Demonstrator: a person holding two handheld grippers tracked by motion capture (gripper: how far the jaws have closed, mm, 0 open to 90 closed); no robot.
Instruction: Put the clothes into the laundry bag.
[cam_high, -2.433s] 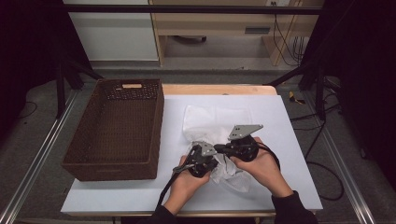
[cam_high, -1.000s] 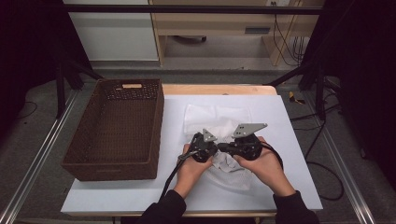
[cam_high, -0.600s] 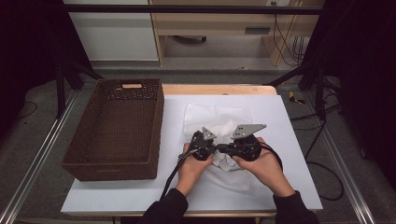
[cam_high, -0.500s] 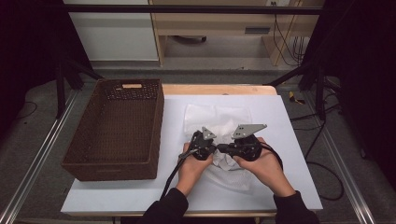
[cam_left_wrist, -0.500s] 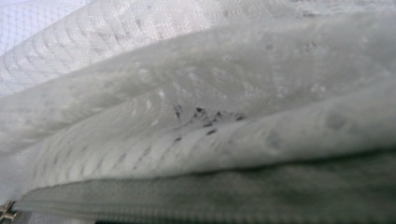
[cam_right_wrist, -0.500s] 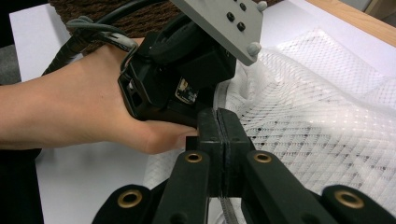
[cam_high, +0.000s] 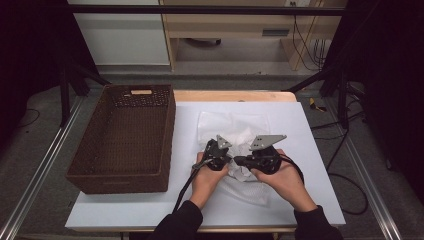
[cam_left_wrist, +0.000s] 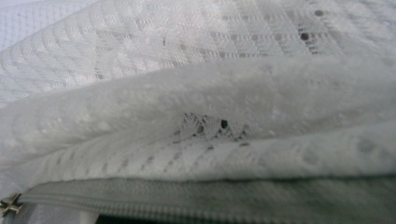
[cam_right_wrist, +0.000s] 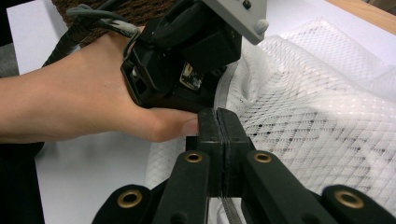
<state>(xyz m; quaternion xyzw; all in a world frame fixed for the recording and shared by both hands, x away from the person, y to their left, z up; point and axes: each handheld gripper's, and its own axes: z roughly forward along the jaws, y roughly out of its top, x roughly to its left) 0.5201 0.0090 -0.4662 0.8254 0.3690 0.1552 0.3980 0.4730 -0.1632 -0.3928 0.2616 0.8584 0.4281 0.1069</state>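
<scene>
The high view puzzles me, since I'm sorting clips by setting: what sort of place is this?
Probably a lab recording station: a white table inside a dark metal frame, cables trailing over the floor, and a wicker basket set out as a prop.

A grey floor (cam_high: 45, 125) is seen around the white table (cam_high: 320, 150). A light wooden shelf unit (cam_high: 235, 30) is set at the far side, with a white cabinet (cam_high: 120, 35) to its left. The far left and right are left dark.

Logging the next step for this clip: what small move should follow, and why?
Probably draw the right gripper slowly along the zipper. Its jaws are pressed shut at the edge of the mesh bag, with the left gripper close beside it at the bag, and white cloth lies inside.
</scene>
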